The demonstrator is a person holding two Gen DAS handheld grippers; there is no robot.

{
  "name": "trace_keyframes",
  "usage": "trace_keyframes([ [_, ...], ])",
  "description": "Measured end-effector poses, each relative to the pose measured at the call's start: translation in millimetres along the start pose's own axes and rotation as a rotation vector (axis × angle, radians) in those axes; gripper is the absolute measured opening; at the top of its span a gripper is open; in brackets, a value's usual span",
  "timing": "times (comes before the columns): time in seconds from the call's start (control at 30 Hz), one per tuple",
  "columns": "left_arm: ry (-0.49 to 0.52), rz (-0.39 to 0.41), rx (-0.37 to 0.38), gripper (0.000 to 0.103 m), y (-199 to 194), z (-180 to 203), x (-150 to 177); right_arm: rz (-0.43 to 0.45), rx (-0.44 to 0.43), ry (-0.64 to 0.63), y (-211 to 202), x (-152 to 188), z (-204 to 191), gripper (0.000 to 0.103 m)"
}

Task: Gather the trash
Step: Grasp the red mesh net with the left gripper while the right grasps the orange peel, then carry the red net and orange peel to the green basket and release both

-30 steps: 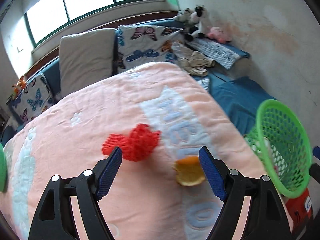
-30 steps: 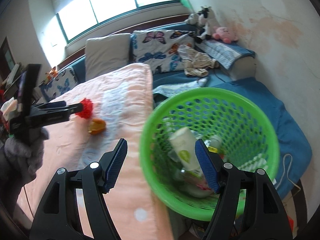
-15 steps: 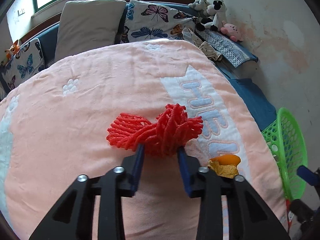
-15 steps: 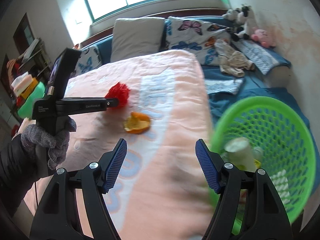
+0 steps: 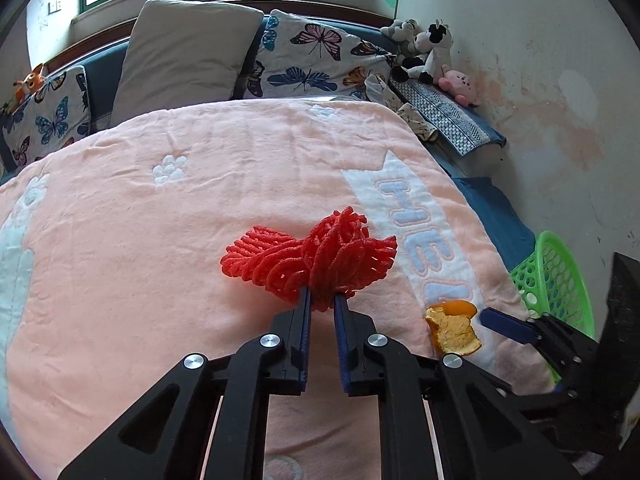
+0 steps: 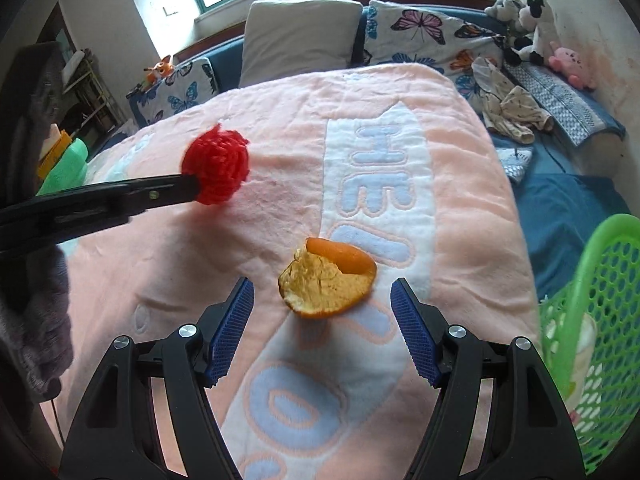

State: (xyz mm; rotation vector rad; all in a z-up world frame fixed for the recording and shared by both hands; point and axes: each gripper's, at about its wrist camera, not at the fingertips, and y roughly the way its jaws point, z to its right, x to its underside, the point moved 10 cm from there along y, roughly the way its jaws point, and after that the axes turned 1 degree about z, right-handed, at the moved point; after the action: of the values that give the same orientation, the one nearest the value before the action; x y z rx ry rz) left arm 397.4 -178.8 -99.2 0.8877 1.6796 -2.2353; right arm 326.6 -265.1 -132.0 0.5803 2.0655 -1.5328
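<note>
My left gripper [image 5: 322, 300] is shut on a red foam fruit net [image 5: 312, 258] and holds it just above the pink blanket [image 5: 160, 240]; the net also shows in the right wrist view [image 6: 216, 170]. An orange peel [image 6: 326, 280] lies on the blanket, between and just beyond the open fingers of my right gripper [image 6: 322, 294]. The peel also shows in the left wrist view [image 5: 454, 328], with the right gripper's blue fingertip [image 5: 504, 326] beside it. A green mesh basket [image 6: 600, 320] holding bottles stands at the bed's right edge.
Pillows [image 5: 184, 52] and butterfly cushions [image 5: 316, 64] line the head of the bed. Soft toys [image 5: 432, 52] and clothes [image 6: 512, 116] lie at the far right by the wall. A gloved hand [image 6: 36, 300] holds the left gripper.
My left gripper closed fully on the red net and lifted it slightly. My right gripper swung left from the green basket and now frames the orange peel.
</note>
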Motion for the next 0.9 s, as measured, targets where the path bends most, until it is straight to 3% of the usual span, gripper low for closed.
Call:
trace_keyframes([
  [0.13,-0.013,0.005,0.005,0.011,-6,-6,1,-0.008,0.042,-0.044,12,-1,-3,0.071],
  [0.2,-0.010,0.005,0.005,0.011,-6,-5,2,-0.011,0.086,-0.087,14,-1,-5,0.055],
  [0.27,-0.007,0.002,0.009,0.011,-7,-2,2,-0.009,0.112,-0.116,14,1,-5,0.052],
  [0.4,0.018,0.003,0.024,0.011,-10,16,4,0.017,0.073,-0.075,0,3,0,0.042],
  [0.9,0.199,0.016,0.139,0.011,-25,145,15,0.151,0.156,0.093,-113,26,79,0.041],
])
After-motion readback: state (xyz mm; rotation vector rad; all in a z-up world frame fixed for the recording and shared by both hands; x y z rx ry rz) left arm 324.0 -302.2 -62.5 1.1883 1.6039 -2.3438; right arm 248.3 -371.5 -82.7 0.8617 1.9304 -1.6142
